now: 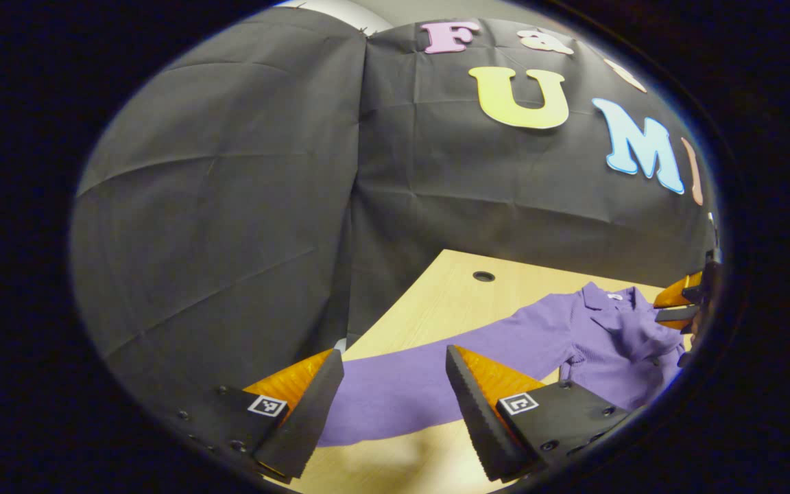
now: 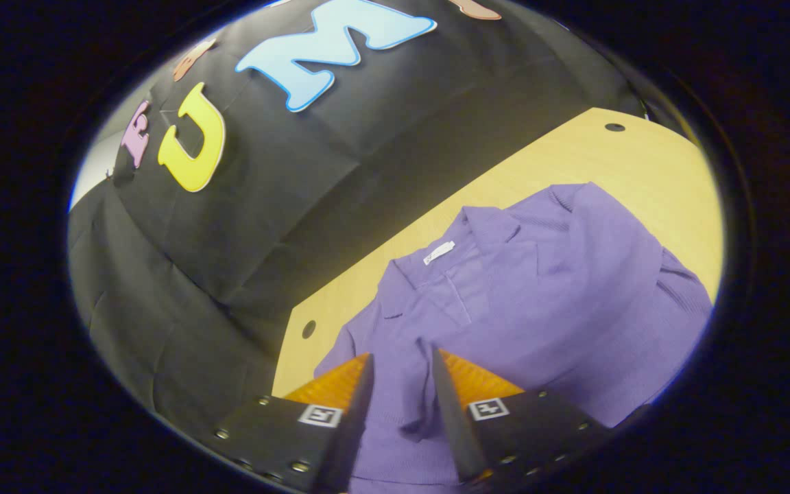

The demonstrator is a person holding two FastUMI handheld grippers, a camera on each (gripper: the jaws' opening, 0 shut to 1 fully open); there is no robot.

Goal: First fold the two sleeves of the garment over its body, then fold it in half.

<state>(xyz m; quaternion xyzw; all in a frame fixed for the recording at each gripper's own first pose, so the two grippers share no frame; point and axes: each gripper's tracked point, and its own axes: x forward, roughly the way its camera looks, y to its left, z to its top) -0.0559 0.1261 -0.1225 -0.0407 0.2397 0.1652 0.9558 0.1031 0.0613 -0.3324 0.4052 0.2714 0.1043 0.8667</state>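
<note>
- A light wooden table [image 1: 436,288] stands against the booth's black cloth wall [image 1: 230,206], with round cable holes [image 2: 614,127] near its edge.
- A purple knit collared garment [image 2: 539,302] lies spread on the table, one long sleeve [image 1: 422,384] stretched out flat toward the left gripper.
- The right gripper [image 2: 398,363] has its fingers nearly together, a raised fold of the garment's fabric pinched between them.
- The left gripper [image 1: 395,360] is spread wide, above the sleeve.

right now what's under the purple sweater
The purple sweater lies on a light wooden table, which has round cable holes. One long sleeve stretches flat across the wood. Whatever sits beneath the body fabric is covered, so it cannot be seen.
</note>
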